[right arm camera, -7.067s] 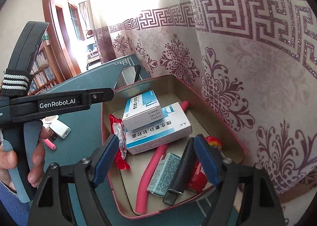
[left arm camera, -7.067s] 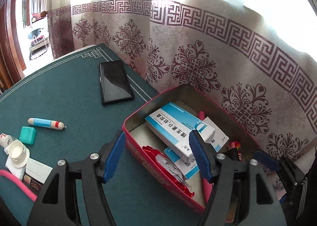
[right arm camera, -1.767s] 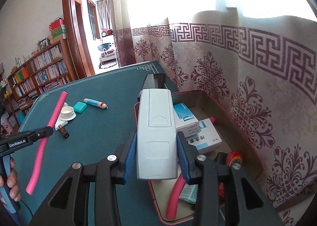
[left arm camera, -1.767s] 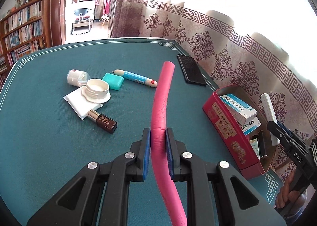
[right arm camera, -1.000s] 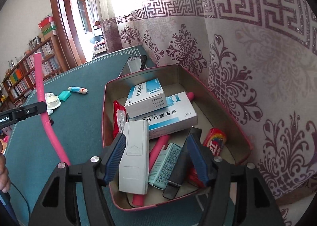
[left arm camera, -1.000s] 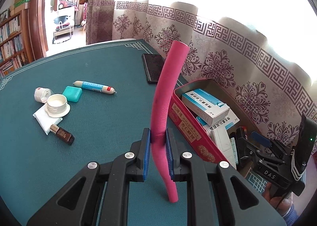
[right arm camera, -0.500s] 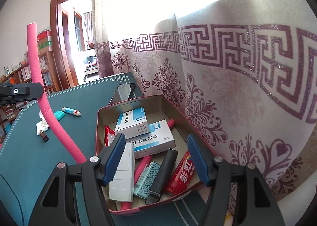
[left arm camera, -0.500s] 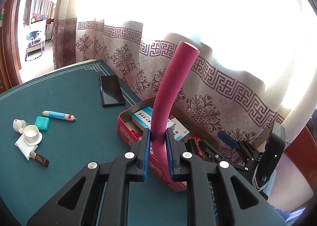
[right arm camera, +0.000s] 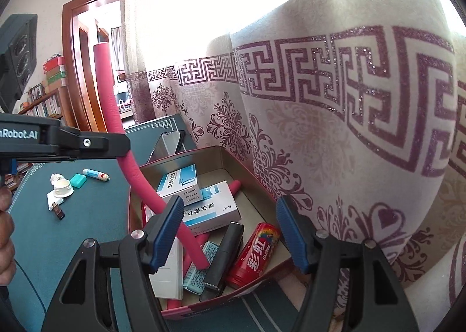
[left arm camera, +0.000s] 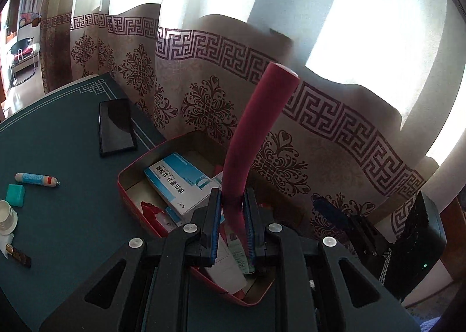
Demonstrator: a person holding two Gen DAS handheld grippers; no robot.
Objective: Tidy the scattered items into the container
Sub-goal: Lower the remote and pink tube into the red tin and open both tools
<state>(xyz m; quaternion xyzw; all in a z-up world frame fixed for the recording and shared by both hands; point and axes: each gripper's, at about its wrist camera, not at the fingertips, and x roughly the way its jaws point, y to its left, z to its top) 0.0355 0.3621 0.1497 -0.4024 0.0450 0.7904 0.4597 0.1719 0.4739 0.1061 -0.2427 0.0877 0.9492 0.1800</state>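
My left gripper (left arm camera: 231, 215) is shut on a long pink foam stick (left arm camera: 256, 134) and holds it steeply tilted over the red tin box (left arm camera: 128, 186). In the right wrist view the stick (right arm camera: 122, 140) runs down from the left gripper into the box (right arm camera: 204, 153), its lower end among the items inside. My right gripper (right arm camera: 230, 227) is open and empty, just above the near end of the box. The box holds blue-and-white medicine boxes (right arm camera: 209, 209), a white remote (right arm camera: 167, 276), a red tube (right arm camera: 256, 253), a black bar and another pink stick.
On the green table lie a black phone (left arm camera: 116, 127), a blue-white tube (left arm camera: 36, 179), a teal case (left arm camera: 16, 194), a white cap (left arm camera: 5, 217) and a small brown bottle (left arm camera: 19, 256). A patterned curtain (right arm camera: 349, 128) hangs right behind the box.
My left gripper has carried the pink stick closer over the box, and its lower end now dips inside. My right gripper stays open above the box after dropping the white remote.
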